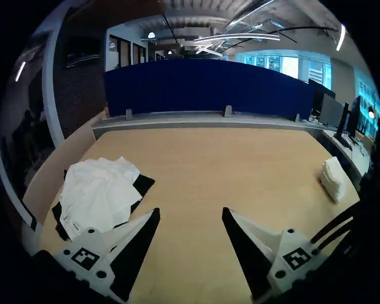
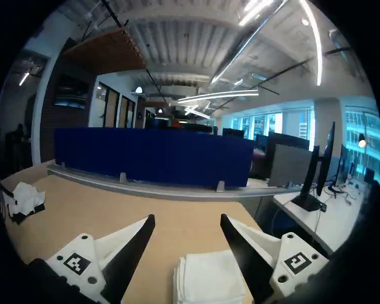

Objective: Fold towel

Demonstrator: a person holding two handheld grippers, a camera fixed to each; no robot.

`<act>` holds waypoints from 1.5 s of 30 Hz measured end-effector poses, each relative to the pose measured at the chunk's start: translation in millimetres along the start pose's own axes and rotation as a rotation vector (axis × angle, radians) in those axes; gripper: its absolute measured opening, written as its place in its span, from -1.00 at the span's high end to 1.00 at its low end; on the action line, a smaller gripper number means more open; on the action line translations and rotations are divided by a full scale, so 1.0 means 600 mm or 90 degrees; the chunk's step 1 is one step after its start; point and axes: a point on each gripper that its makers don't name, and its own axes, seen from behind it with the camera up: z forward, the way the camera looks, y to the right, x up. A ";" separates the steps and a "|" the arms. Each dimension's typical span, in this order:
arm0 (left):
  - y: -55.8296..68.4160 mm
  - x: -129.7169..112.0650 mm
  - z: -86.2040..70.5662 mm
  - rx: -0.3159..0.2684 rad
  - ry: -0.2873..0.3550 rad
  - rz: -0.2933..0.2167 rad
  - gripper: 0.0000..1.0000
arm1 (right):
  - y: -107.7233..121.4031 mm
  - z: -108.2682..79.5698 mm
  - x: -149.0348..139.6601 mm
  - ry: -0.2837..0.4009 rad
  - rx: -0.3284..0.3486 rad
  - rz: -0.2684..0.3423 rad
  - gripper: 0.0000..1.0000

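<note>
Lying at the left end of the desk (image 1: 215,162), a pile of crumpled white towels (image 1: 99,190) rests on something dark, a mat or a tray that cannot be made out, and none of it looks folded. Just right of that pile, in the left gripper view, the left gripper (image 1: 190,218) hovers above bare wood with its fingers spread wide, holding nothing and touching nothing. A blue partition (image 1: 210,86) runs behind the desk. Farther right, near the desk's right edge, a neat stack of folded towels (image 1: 334,178) suggests that part of the job is done, while the crumpled pile is what remains. By that reading the work stands between one towel and the next, with a fresh one to be drawn onto the open middle of the desk. In the right gripper view the right gripper (image 2: 187,225) hangs over the stack, which lies low between its fingers. These too are wide apart and empty, and whether they graze the cloth cannot be told.
</note>
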 end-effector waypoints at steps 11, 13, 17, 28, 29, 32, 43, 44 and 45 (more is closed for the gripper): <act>-0.009 0.080 0.008 -0.007 0.087 -0.011 -0.81 | -0.077 0.015 0.025 0.017 0.007 0.004 -1.00; -0.013 0.095 0.006 -0.006 0.107 -0.014 -0.81 | -0.090 0.017 0.028 0.019 0.004 0.006 -1.00; -0.017 0.125 0.002 -0.007 0.150 -0.014 -0.81 | -0.123 0.021 0.040 0.030 0.006 0.003 -1.00; -0.019 0.196 0.000 -0.023 0.225 -0.017 -0.81 | -0.165 0.022 0.059 0.036 0.011 0.033 -1.00; -0.021 0.198 0.001 -0.022 0.227 -0.015 -0.81 | -0.167 0.022 0.061 0.037 0.011 0.035 -1.00; -0.025 0.197 0.005 -0.017 0.231 -0.006 -0.81 | -0.174 0.023 0.063 0.038 0.011 0.036 -1.00; -0.023 0.175 0.020 -0.002 0.250 0.036 -0.81 | -0.209 0.031 0.060 0.028 0.013 0.035 -1.00; -0.024 0.173 0.020 0.000 0.256 0.038 -0.81 | -0.213 0.032 0.060 0.028 0.013 0.035 -1.00; -0.024 0.171 0.021 0.003 0.261 0.040 -0.81 | -0.217 0.032 0.061 0.029 0.014 0.035 -1.00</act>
